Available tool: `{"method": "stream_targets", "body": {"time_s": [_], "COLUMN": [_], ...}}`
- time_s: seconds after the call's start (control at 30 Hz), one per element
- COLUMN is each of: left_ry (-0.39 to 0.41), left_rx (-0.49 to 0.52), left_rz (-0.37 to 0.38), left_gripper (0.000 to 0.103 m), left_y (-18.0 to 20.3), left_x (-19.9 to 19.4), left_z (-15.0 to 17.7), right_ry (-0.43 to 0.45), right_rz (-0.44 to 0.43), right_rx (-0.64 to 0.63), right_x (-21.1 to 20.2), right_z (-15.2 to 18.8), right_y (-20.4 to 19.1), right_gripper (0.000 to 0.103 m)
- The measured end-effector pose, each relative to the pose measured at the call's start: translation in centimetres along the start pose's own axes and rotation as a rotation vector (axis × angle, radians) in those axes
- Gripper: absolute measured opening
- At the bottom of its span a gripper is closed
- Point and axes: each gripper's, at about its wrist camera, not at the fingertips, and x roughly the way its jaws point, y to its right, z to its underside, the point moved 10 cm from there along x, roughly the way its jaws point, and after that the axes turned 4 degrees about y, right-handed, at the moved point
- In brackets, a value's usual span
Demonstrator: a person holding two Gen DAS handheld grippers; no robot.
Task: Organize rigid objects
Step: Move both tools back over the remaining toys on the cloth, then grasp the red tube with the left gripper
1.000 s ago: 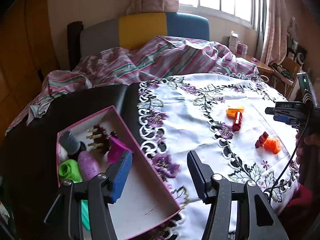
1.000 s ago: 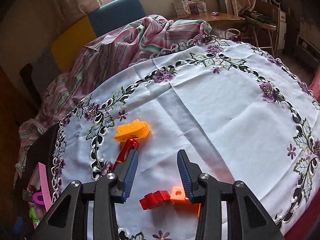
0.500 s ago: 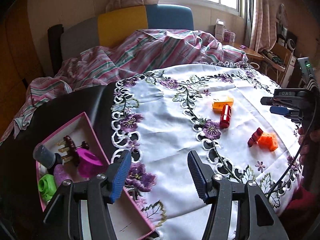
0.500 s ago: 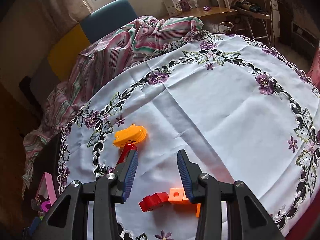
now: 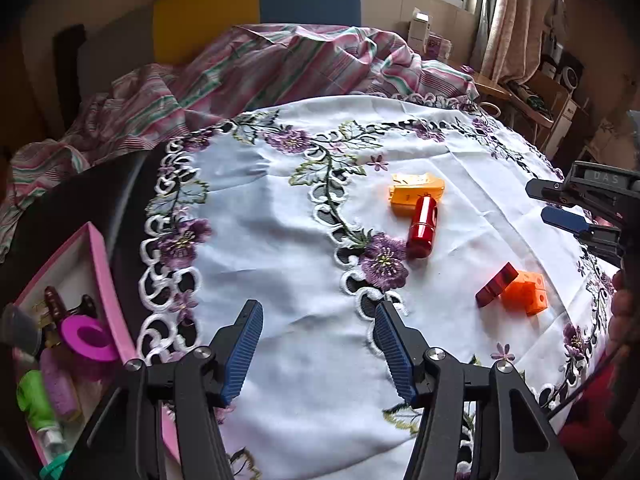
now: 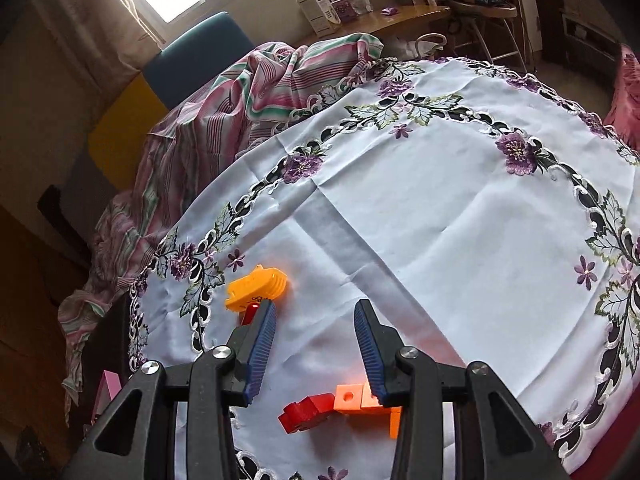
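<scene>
Progress looks partial: the pink box [image 5: 102, 280], down to the left of the left gripper [image 5: 318, 350], already holds several small items, while four pieces lie on the tablecloth [image 5: 280, 240] ahead and to its right: yellow case [image 5: 416, 192], red cylinder [image 5: 422, 226], red block [image 5: 496, 284], orange cube [image 5: 526, 292]. Both it and the right gripper [image 6: 316, 348] gape wide, holding nothing, the blocks just below the right one

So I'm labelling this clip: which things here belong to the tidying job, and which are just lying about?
Part of the job:
- orange block
- dark red block
- red cylinder
- yellow-orange case
- pink box, already holding sorted pieces
- left hand-held gripper and right hand-held gripper, both open

Just lying about:
- striped sheet
- embroidered tablecloth
- cartons on the desk
</scene>
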Motion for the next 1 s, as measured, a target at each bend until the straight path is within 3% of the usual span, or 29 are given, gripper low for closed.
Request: {"method": "stream_targets", "body": {"time_s": [0.43, 0.77, 0.8, 0.9, 1.0], "left_ry": [-0.017, -0.071, -0.079, -0.11, -0.079], "left_rx": [0.098, 0.182, 0.19, 0.183, 0.167], "left_rz": [0.134, 0.149, 0.147, 0.153, 0.181], "left_gripper": [0.061, 0.061, 0.06, 0.026, 0.026], "left_y": [6.4, 9.8, 10.0, 9.9, 9.7], "left_x": [5.0, 10.6, 11.2, 12.4, 11.0], "left_z": [-4.0, -5.7, -5.6, -5.0, -4.7], "right_ry": [-0.011, -0.033, -0.034, -0.038, -0.04], "right_rz": [-0.023, -0.032, -0.032, -0.023, -0.018], "right_rx": [0.057, 0.057, 0.055, 0.051, 0.046], "right_x": [0.1, 0.7, 0.7, 0.9, 1.0], "right_z": [-0.1, 0.2, 0.3, 0.4, 0.5], "right_y": [0.5, 0.3, 0.3, 0.4, 0.5], "right_gripper": [0.041, 0.041, 0.041, 0.041, 0.041]}}
